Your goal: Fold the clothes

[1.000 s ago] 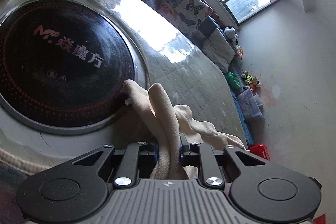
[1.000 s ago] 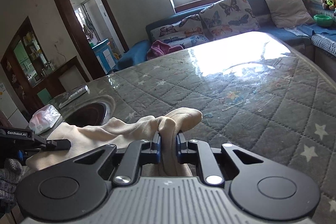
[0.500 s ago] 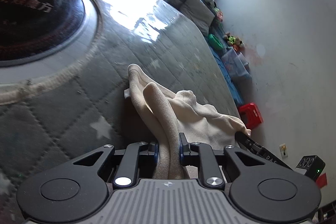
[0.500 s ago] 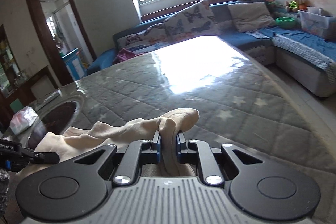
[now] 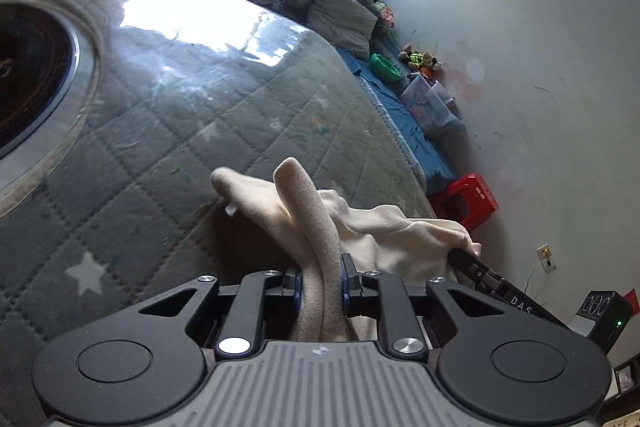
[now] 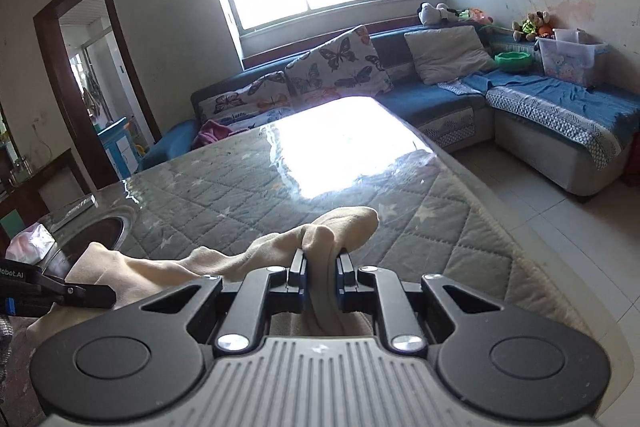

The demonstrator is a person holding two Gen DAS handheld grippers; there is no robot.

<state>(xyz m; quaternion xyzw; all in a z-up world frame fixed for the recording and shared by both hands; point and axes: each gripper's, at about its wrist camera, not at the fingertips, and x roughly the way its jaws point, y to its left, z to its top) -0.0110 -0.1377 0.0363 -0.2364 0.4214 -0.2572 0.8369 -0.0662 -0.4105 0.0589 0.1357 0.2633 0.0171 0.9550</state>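
A cream garment hangs between both grippers above the grey quilted table. My left gripper is shut on a bunched fold of it, which sticks up past the fingers. My right gripper is shut on another fold of the same cream garment. In the left wrist view the right gripper shows at the garment's far right corner. In the right wrist view the left gripper shows at the lower left edge, with cloth draped across to it.
A round black induction hob is set into the table at the left. A blue corner sofa with butterfly cushions runs behind and to the right. A red stool stands on the floor by the table's edge.
Both grippers have carried the garment rightward along the table, away from the hob and toward the table's edge. The left view has rolled. Both grips are unchanged.
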